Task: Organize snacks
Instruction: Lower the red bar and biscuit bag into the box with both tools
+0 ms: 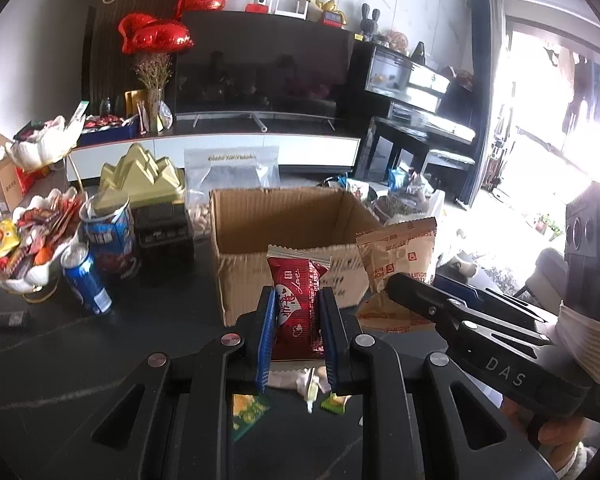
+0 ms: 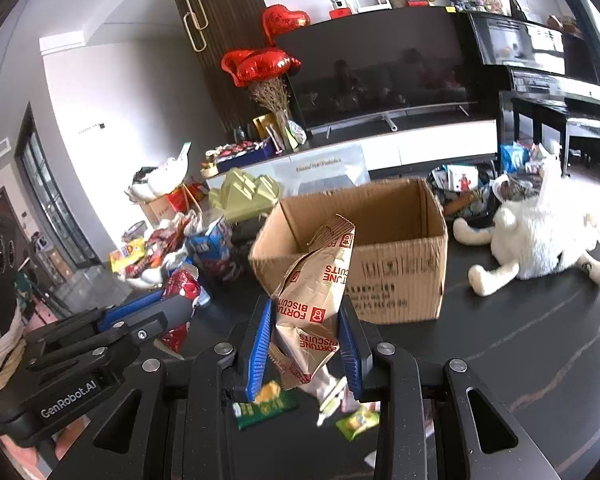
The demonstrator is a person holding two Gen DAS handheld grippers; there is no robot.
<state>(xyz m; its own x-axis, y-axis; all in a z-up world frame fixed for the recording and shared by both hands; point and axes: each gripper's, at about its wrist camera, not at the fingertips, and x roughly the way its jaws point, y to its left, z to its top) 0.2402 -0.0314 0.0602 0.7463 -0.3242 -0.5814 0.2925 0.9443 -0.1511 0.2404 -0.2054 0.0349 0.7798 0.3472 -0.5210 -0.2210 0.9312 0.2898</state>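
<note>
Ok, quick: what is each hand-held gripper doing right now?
Left hand-held gripper: shut on the red snack packet.
Right hand-held gripper: shut on the tan Fortune Biscuits packet.

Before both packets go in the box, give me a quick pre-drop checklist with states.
1. Left gripper shut on the red snack packet: ok.
2. Right gripper shut on the tan biscuit packet: ok, though the packet is crumpled and hangs tilted.
3. Cardboard box open at the top: ok.
4. Room left inside the box: cannot tell, its floor is hidden.
5. Cat clear of the box: ok, it lies apart on the table.
6. Loose small wrappers below the grippers: not ok, not yet sorted.
</note>
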